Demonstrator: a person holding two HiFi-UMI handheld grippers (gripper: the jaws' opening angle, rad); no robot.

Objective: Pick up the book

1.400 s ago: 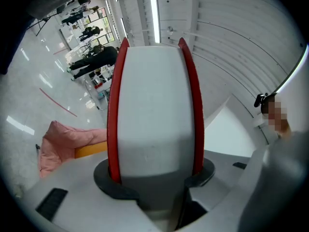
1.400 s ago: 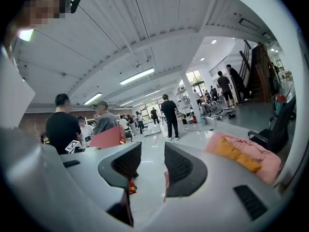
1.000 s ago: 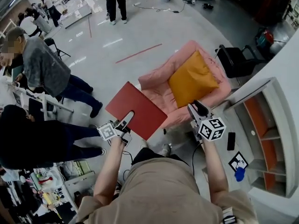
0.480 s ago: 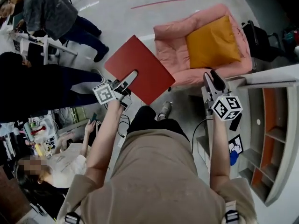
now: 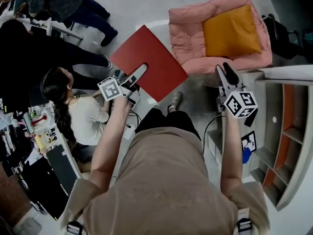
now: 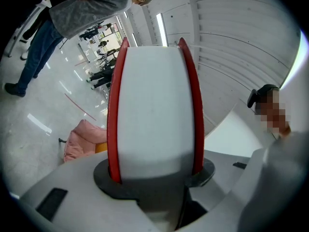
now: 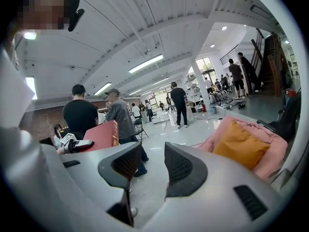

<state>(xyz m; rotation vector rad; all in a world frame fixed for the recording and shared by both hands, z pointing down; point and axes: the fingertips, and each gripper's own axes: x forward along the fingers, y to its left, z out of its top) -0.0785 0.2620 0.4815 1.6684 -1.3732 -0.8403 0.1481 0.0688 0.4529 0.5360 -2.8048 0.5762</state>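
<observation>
A large red-covered book hangs in the air over the floor, left of the pink armchair. My left gripper is shut on its near edge. In the left gripper view the book's white page block with red covers on either side fills the space between the jaws. My right gripper is out in front of the armchair, to the right of the book and apart from it. It stands open with nothing between its fingers. From that gripper's view the book shows at the left.
The pink armchair holds an orange cushion. A white shelf unit with orange panels stands at the right. A seated person and cluttered desks are close on the left. People stand beyond the book.
The book stays in my left gripper's grip. Both hands have shifted a little and sunk. The head view has tipped further down, bringing a seated person into view at the left.
</observation>
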